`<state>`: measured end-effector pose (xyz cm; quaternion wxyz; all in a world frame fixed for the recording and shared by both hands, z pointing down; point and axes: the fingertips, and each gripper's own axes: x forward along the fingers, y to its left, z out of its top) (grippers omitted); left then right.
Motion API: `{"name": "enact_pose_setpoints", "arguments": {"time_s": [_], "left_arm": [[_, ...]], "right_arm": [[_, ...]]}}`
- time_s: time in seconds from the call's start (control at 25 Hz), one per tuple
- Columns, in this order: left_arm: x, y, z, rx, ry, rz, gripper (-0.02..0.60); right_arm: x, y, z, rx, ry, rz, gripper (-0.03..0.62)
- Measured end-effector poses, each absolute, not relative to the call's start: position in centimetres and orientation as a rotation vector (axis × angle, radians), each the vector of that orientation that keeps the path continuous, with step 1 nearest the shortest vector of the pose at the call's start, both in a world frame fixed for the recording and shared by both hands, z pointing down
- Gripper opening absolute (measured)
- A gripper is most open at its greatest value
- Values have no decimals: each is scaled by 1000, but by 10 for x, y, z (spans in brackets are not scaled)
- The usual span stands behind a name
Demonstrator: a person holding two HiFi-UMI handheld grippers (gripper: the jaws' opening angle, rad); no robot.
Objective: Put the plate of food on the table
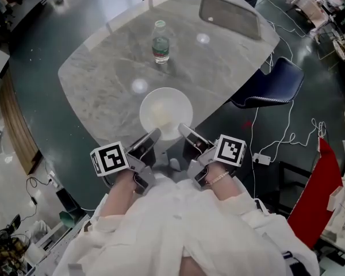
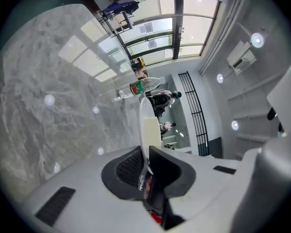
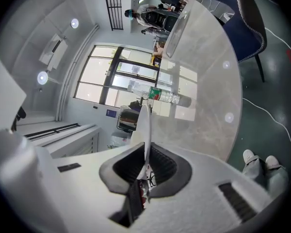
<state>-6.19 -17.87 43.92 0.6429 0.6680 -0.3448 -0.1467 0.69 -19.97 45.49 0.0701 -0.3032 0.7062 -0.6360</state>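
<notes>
Plate (image 1: 181, 103) with pale yellowish food (image 1: 158, 111) in its middle was over the near edge of the grey table (image 1: 103, 79). Left gripper (image 1: 152, 135) and right gripper (image 1: 186, 132) each pinched its near rim, jaws nearly together. A bottle (image 1: 160, 42) stood upright beyond it.
</notes>
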Motion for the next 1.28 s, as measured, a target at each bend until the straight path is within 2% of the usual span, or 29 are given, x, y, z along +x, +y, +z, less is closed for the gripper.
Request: {"name": "enact_pose_setpoints", "arguments": {"time_s": [0.68,1.28], "left_arm": [[-85,-211,514,1497,-799,-130,29],[-95,-219,558,1309,-774,-152,38]], "right_arm": [[-24,-228,527,-997,1980,-2093,15],[-30,-237,567,-1100,1822,-2218,15]]}}
